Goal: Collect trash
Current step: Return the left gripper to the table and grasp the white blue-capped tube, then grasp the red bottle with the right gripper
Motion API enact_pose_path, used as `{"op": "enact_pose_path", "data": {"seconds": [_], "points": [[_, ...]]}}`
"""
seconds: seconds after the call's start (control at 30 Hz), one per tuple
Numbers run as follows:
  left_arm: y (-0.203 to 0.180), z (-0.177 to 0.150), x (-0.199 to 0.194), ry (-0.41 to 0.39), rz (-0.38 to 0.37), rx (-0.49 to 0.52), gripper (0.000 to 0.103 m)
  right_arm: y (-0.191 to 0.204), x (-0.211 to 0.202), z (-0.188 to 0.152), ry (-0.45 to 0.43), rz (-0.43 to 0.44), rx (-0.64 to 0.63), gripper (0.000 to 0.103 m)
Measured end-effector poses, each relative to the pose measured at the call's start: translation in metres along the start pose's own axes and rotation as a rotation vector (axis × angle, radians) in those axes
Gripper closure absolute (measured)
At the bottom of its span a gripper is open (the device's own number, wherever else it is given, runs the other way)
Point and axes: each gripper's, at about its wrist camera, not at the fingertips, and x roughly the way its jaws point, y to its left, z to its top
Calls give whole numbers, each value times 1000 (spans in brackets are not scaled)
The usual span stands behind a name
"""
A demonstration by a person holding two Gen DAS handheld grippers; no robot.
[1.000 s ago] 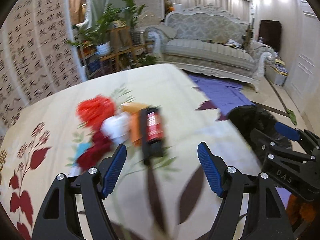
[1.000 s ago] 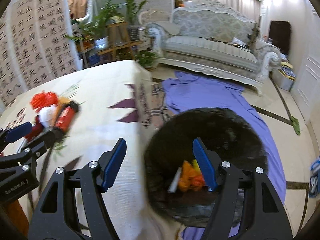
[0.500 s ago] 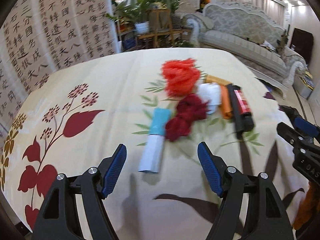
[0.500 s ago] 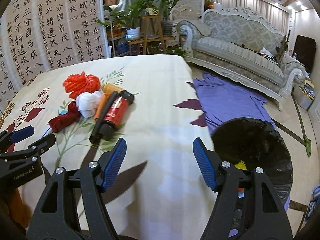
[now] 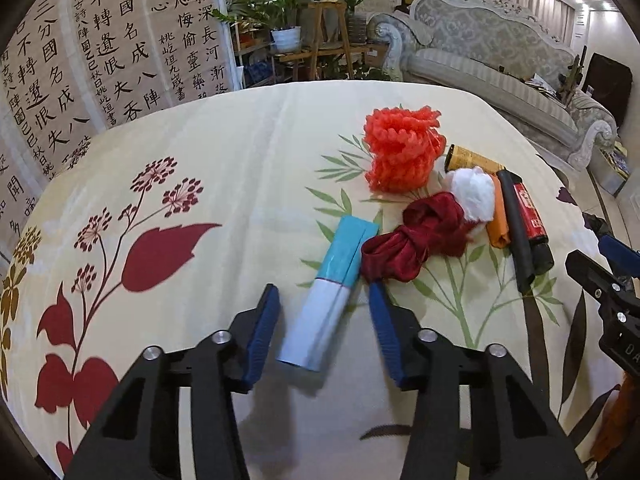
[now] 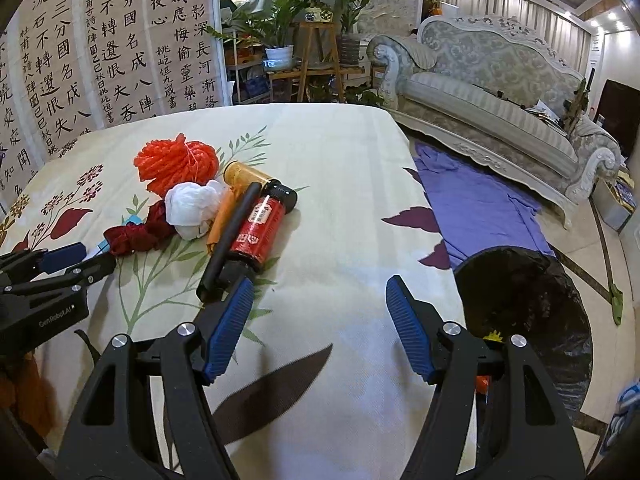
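left gripper [image 5: 324,320], now over the table, closing around the blue-white tube [image 5: 328,300] without pressing yet; right gripper [image 6: 320,320] apart, empty, pickup imminent.

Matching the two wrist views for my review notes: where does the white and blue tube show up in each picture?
Left wrist: the white and blue tube lies low in the middle, between the closing jaws of the left gripper, pads not yet on it.
Right wrist: only a blue sliver shows at far left, behind the dark red cloth.
Shared landmark: the orange mesh ball.
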Motion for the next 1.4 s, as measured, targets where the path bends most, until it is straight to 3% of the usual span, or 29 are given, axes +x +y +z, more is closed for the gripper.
{"op": "enact_pose_path", "data": {"seconds": [0.2,0.57,0.83,0.97,1.4], "points": [[7,0,0,-14,4,9,82,11,6,8,1,8,-16,36],[33,-3,-6,-28,21,-41,84,42,3,17,-23,37,-75,36],[50,-4,-8,-45,59,-64,84,31,12,27,-16,6,-34,37],[55,-4,-4,-32,41,-87,84,24,20,28,3,-13,-20,48],[50,-3,-4,-33,46,-74,84,24,42,28,58,13,-11,62]]}}
